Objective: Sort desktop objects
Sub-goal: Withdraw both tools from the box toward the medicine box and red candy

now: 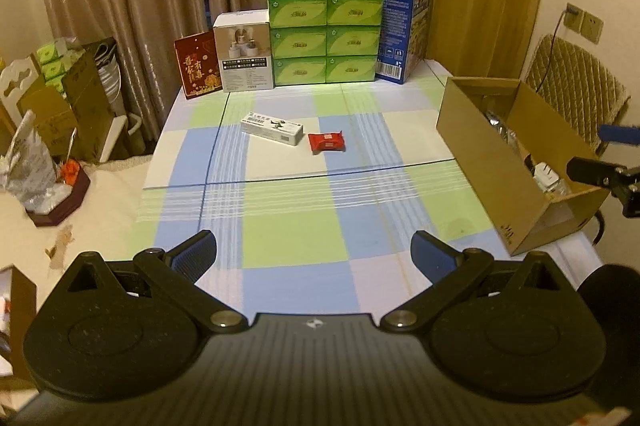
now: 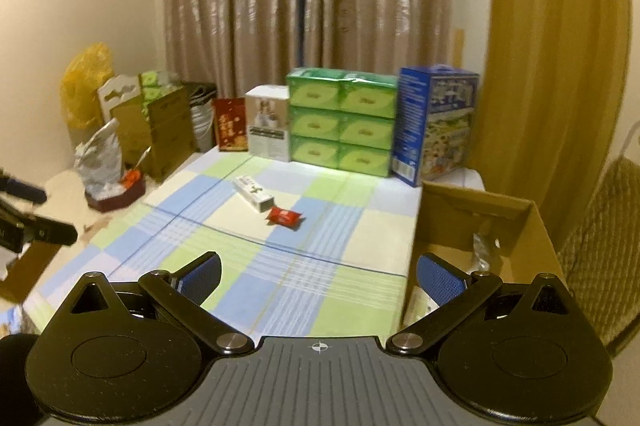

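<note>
A long white carton [image 1: 273,128] [image 2: 254,194] lies mid-table on the checked cloth, with a small red packet [image 1: 327,142] [image 2: 284,216] just right of it. An open cardboard box [image 1: 496,150] [image 2: 480,222] stands at the table's right side with several items inside. My left gripper [image 1: 314,254] hovers open over the near part of the table, nothing between its fingers. My right gripper [image 2: 319,274] is open too, its right finger above the box's near corner. The right gripper's fingers [image 1: 592,172] show over the box in the left wrist view.
Along the far edge stand a red card [image 1: 198,64], a white product box [image 1: 244,50], a stack of green tissue packs [image 1: 325,34] and a blue carton [image 1: 404,26]. A side table on the left holds a dark tray [image 1: 60,198] with bags. A padded chair [image 1: 576,86] sits behind the box.
</note>
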Available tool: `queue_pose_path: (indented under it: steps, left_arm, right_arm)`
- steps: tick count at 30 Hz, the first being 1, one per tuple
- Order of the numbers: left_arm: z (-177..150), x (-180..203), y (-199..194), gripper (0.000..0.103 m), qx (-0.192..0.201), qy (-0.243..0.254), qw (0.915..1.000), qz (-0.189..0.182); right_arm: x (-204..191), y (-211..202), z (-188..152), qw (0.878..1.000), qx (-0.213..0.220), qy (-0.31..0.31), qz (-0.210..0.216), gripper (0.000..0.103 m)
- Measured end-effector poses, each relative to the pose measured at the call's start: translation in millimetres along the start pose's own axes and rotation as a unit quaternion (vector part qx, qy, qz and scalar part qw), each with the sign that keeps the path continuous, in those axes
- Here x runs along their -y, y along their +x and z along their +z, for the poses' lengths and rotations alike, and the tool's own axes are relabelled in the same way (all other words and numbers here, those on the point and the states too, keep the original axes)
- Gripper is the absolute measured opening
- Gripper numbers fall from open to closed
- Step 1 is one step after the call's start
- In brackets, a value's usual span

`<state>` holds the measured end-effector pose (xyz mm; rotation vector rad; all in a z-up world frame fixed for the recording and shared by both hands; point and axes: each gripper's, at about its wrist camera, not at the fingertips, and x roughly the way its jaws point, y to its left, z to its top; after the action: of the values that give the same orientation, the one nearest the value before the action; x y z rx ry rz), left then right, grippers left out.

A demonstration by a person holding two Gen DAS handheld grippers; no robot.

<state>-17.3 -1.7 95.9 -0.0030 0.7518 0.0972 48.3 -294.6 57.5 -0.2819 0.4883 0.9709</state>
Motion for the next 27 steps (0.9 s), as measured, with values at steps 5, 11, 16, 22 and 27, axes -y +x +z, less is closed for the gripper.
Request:
queue_pose_path:
  steps: [5, 11, 16, 22, 27]
  left_arm:
    - [5.4, -12.2, 17.5, 0.102, -0.004, 0.026, 0.9997, -0.002]
    - [14.2, -24.3, 47.2, 0.102, -0.016, 0.056, 0.9983, -0.01]
    - [19.8, -36.5, 77.2, 0.102, -0.031, 0.072, 0.9969, -0.008]
    - [23.7, -46.8, 113.5, 0.102, -0.048, 0.094, 0.9943, -0.016]
    - [29.2, -58.8, 142.9, 0.102, -0.047, 0.122, 0.9909, -0.03]
  right_arm:
    - [-2.6, 19.4, 6.0, 1.0, -0.01, -0.008, 0.011, 0.101]
    - [-4.8, 47.3, 17.3, 0.999, -0.022, -0.021, 0.036, 0.101]
    - [-10.4, 76.8, 26.3, 0.997, -0.037, -0.032, 0.053, 0.101]
    - [-12.0, 121.4, 37.3, 0.996, -0.064, -0.043, 0.055, 0.101]
    - [-11.1, 156.3, 44.6, 0.991, -0.086, -0.072, 0.069, 0.101]
